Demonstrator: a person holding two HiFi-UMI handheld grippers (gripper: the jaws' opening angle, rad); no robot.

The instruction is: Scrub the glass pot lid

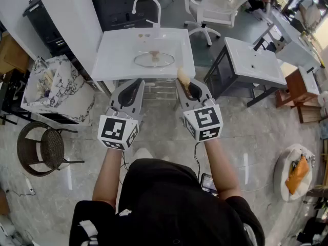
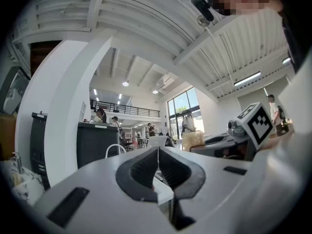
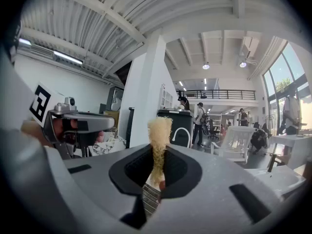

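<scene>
Glass pot lid (image 1: 154,59) flat in shallow basin of white sink worktop (image 1: 110,55), knob in middle, just in front of faucet (image 1: 146,4). Well short of it, near worktop's front edge: right gripper (image 1: 187,83) clamped on tan fibrous scrubber (image 1: 182,76), sticking out past jaw tips. Left gripper (image 1: 134,83) alongside, closed, nothing betw. jaws.
</scene>
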